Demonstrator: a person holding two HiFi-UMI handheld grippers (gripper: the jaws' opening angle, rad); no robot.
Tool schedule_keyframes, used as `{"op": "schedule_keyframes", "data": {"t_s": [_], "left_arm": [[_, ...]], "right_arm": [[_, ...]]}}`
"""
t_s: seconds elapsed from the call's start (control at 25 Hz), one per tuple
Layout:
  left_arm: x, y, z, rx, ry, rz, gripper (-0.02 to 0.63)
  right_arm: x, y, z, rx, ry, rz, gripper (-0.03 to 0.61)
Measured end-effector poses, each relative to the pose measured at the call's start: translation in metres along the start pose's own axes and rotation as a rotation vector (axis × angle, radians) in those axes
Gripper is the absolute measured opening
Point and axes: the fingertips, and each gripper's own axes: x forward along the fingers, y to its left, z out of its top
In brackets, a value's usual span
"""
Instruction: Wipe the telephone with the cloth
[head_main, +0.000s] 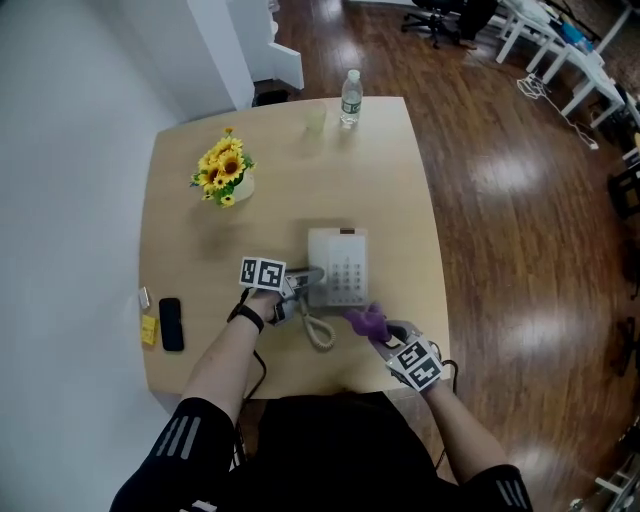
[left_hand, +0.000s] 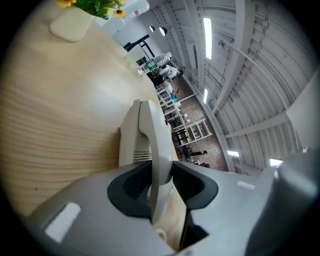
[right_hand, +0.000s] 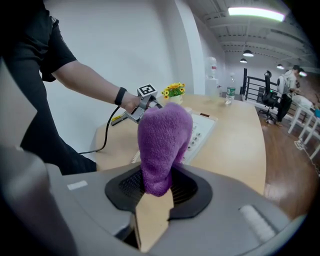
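1. The telephone (head_main: 340, 265) is sitting near the front middle of the worktop (head_main: 200, 250) with its keypad facing up. It is directly in front of the person, so both grippers are reaching it without stretching.
2. The left gripper (head_main: 298, 282) is pinching the handset (left_hand: 150, 150) across its narrow body, with the jaws pressing on both sides. This grip is probably steadying the set, or preparing to lift the handset so the cradle can be wiped. Whether the handset is already clear of the cradle cannot be told.
3. The right gripper (head_main: 385, 332) is clamping the purple cloth (right_hand: 162, 140) by its lower end. A bunched wad is sticking out past the jaws and is serving as the wiping pad.
4. The purple cloth is hanging just beside the telephone's front right corner and seems not to be touching it, so wiping looks about to begin.
5. The coiled cord (head_main: 318, 332) is lying between the two grippers, where a sweeping stroke could snag it.
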Motion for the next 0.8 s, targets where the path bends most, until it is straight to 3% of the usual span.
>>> {"op": "schedule_keyframes", "data": {"t_s": [0.36, 0.52, 0.8], "left_arm": [[-0.008, -0.019, -0.002, 0.027, -0.007, -0.102, 0.086], [-0.027, -0.048, -0.007, 0.059, -0.051, -0.254, 0.081], [-0.079, -0.134, 0.003, 0.110, -0.226, -0.571, 0.081]], "right_arm": [[-0.007, 0.003, -0.004, 0.032, -0.007, -0.006, 0.118], [-0.010, -0.003, 0.007, 0.040, -0.039, -0.013, 0.118], [-0.027, -0.025, 0.044, 0.065, -0.138, -0.048, 0.118]]}}
